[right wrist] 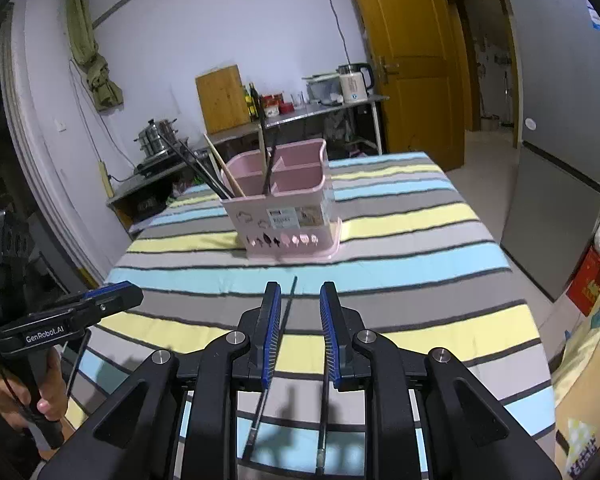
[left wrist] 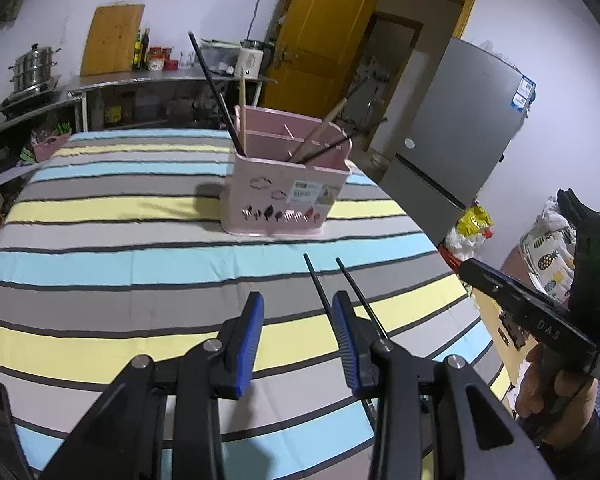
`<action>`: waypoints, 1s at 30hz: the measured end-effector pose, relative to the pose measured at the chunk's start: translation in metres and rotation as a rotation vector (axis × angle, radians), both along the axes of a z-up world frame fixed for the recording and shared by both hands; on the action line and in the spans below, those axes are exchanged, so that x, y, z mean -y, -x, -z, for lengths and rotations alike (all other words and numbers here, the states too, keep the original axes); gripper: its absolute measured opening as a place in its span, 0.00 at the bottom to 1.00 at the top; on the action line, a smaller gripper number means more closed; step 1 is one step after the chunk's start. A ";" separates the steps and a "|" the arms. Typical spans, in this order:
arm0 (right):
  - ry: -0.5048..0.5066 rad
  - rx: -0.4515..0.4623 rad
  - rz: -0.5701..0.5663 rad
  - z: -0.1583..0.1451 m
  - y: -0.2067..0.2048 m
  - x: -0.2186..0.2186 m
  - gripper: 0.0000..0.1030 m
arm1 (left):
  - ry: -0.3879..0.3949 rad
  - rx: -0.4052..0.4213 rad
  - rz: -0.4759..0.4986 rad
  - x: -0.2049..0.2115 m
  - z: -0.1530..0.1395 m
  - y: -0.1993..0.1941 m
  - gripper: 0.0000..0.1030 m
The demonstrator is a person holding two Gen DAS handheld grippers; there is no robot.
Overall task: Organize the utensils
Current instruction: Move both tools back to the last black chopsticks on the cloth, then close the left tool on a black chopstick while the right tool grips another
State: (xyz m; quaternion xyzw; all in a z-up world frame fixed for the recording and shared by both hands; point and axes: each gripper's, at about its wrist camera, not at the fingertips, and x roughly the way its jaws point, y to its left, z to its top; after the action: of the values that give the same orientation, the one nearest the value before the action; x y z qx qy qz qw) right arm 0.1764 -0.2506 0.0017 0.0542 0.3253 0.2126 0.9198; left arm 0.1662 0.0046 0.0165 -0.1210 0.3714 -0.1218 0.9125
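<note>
Bench: we see a bench (right wrist: 420,216) draped in a cloth of grey, yellow and pale blue stripes; it carries everything we handle.

Holder: we find the pink utensil holder (left wrist: 284,196) standing upright near the middle of the bench, toward its far edge, with several compartments and cut-out shapes low on its front wall.

Utensils in the holder: we count dark chopsticks (left wrist: 216,92) and pale wooden chopsticks (left wrist: 242,108) leaning out of the compartments at different angles, some to the left side, some to the right.

Left claw: our left claw (left wrist: 298,332) hangs over the near part of the bench with its blue pads set wide apart and bare cloth between them; it grips nothing.

Right claw: our right claw (right wrist: 300,336) is also parted, narrower than the left, above the near edge of the bench; nothing is clamped between its pads.

Loose chopsticks: we see two black chopsticks (left wrist: 320,284) lying on the cloth near the bench's near edge, pointing toward the holder. In the right wrist view one runs up through the gap of the right claw, while the other is mostly hidden under its right finger. In the left wrist view both lie just beside the right finger of the left claw.
</note>
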 end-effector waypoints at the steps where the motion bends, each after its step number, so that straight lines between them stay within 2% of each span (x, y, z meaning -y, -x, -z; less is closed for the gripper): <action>1: 0.001 -0.007 -0.001 0.003 -0.001 0.001 0.20 | 0.003 -0.008 0.004 0.001 0.003 -0.002 0.36; 17: 0.036 -0.172 -0.032 0.067 -0.034 -0.002 0.20 | 0.000 -0.165 0.074 0.039 0.060 -0.054 0.36; 29: 0.075 -0.265 -0.057 0.101 -0.059 -0.015 0.20 | -0.008 -0.210 0.085 0.042 0.075 -0.075 0.36; 30: 0.079 -0.262 -0.055 0.102 -0.060 -0.015 0.16 | -0.009 -0.213 0.086 0.043 0.077 -0.076 0.36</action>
State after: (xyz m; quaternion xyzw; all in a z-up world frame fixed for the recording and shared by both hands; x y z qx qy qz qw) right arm 0.2365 -0.2355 -0.1003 0.0362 0.4522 0.2156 0.8647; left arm 0.2426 -0.0384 -0.0601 -0.1130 0.4718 -0.1456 0.8622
